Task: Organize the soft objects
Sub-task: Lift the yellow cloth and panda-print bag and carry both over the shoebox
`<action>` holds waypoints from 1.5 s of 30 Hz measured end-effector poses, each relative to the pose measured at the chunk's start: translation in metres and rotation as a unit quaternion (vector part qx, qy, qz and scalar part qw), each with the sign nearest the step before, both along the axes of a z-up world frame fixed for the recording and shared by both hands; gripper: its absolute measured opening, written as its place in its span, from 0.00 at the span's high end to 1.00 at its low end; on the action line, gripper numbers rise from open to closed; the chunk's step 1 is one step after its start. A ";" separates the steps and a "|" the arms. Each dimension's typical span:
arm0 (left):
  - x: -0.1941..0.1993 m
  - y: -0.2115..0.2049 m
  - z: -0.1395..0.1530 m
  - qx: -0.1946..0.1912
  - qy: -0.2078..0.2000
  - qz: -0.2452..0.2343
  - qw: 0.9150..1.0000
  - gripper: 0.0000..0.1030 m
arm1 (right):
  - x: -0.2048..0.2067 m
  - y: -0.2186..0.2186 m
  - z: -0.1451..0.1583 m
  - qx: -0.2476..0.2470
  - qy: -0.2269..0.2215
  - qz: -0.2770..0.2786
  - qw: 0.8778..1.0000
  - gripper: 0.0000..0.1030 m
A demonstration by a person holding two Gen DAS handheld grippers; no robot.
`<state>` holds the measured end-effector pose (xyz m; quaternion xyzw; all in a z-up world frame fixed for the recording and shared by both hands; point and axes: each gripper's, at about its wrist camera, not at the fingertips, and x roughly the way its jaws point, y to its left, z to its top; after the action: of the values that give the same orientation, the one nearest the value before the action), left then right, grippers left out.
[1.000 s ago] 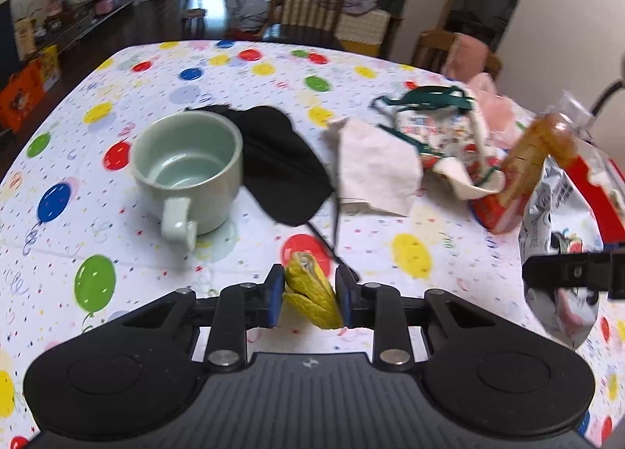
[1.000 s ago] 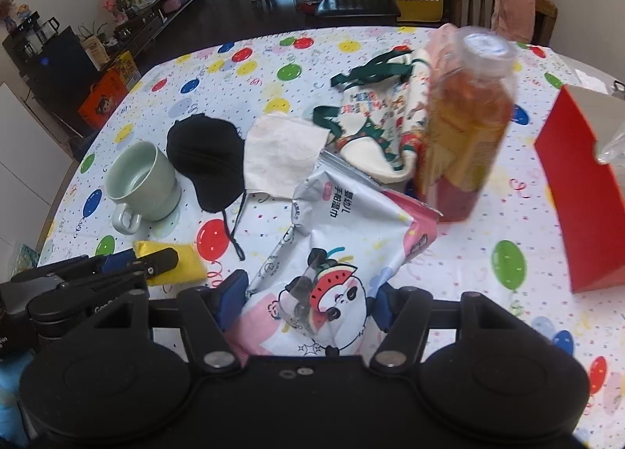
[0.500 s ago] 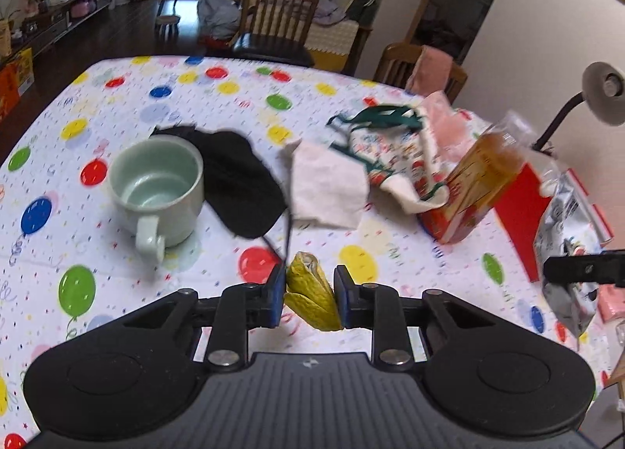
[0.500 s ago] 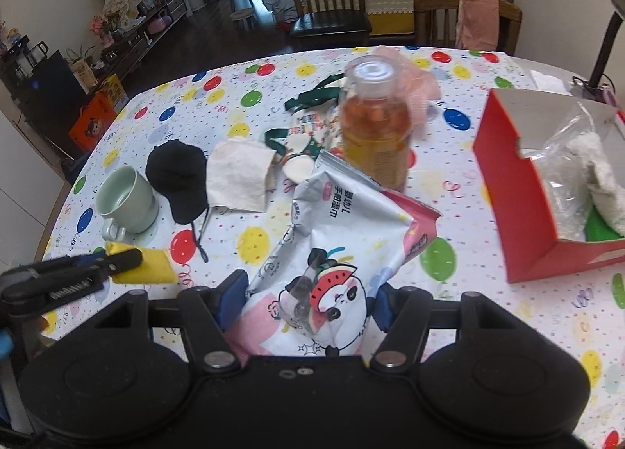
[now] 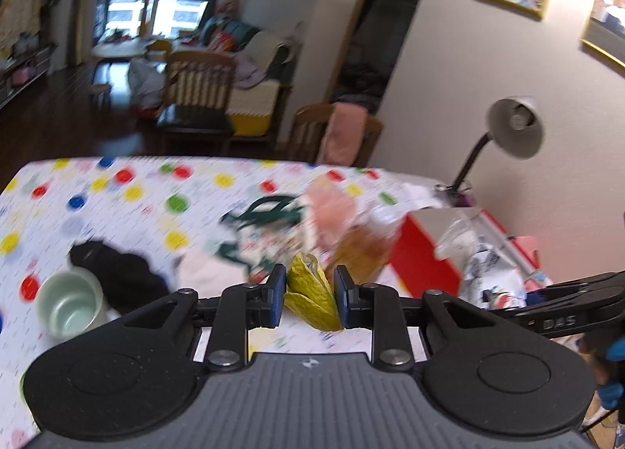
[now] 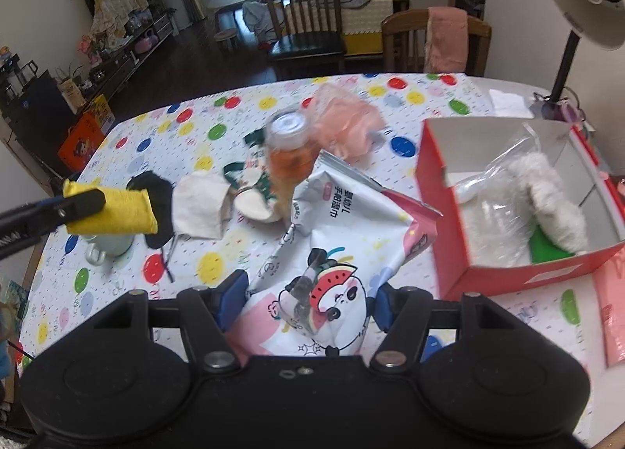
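Right wrist view shows me bare tablecloth only in a narrow strip between the red box and my right gripper, which is clenched on the white wipes pack with a panda print, above the table and just left of the box. My left gripper grasps the folded yellow cloth, lifted over the table near the mug. The left wrist view is blurred, so the black cloth, bottle and printed bag are hard to read there.

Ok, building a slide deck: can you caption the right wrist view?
Right gripper holds a panda-print wipes pack beside the red box; left gripper carries a yellow cloth.
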<state>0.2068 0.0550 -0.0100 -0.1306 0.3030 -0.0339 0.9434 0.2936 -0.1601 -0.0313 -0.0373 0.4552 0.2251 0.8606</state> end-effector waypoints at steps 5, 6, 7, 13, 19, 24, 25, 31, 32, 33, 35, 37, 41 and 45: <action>0.022 -0.034 0.016 0.003 -0.019 -0.028 0.999 0.75 | 0.014 -0.025 0.008 -0.003 -0.009 -0.008 1.000 0.39; 0.027 -0.040 0.019 0.003 -0.021 -0.034 0.999 0.75 | 0.016 -0.030 0.009 -0.004 -0.010 -0.009 1.000 0.39; 0.032 -0.047 0.021 0.003 -0.022 -0.039 0.999 0.75 | 0.019 -0.034 0.010 -0.006 -0.012 -0.010 1.000 0.39; 0.062 -0.092 0.030 0.006 -0.030 -0.072 0.997 0.75 | 0.039 -0.065 0.015 -0.011 -0.021 -0.016 1.000 0.39; 0.095 -0.139 0.029 0.006 -0.028 -0.102 0.994 0.75 | 0.064 -0.104 0.014 -0.013 -0.019 -0.029 0.999 0.39; 0.126 -0.173 0.020 -0.006 -0.009 -0.117 0.993 0.75 | 0.091 -0.138 0.008 -0.018 -0.012 -0.048 0.999 0.39; 0.132 -0.180 0.018 -0.009 -0.005 -0.122 0.993 0.75 | 0.097 -0.144 0.007 -0.020 -0.011 -0.052 0.998 0.39; 0.167 -0.212 0.003 -0.023 0.026 -0.146 0.989 0.75 | 0.127 -0.179 0.000 -0.030 -0.014 -0.076 0.997 0.39; 0.172 -0.217 0.000 -0.026 0.031 -0.148 0.988 0.75 | 0.133 -0.183 -0.001 -0.033 -0.016 -0.079 0.996 0.39; 0.177 -0.221 -0.003 -0.027 0.038 -0.150 0.988 0.75 | 0.138 -0.188 -0.002 -0.036 -0.017 -0.083 0.996 0.39; 0.186 -0.230 -0.010 -0.029 0.050 -0.156 0.986 0.75 | 0.149 -0.195 -0.006 -0.037 -0.014 -0.090 0.995 0.39; 0.194 -0.239 -0.018 -0.025 0.062 -0.162 0.984 0.75 | 0.159 -0.201 -0.011 -0.041 -0.012 -0.096 0.995 0.39; 0.209 -0.259 -0.033 -0.010 0.083 -0.175 0.981 0.75 | 0.181 -0.205 -0.021 -0.057 -0.008 -0.095 0.994 0.39; 0.224 -0.270 -0.051 -0.012 0.115 -0.185 0.976 0.75 | 0.203 -0.206 -0.034 -0.066 0.006 -0.086 0.994 0.38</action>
<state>0.4306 -0.2155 -0.0609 -0.0862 0.4277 -0.1960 0.8782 0.4965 -0.3664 -0.0651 -0.0536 0.4762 0.1199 0.8695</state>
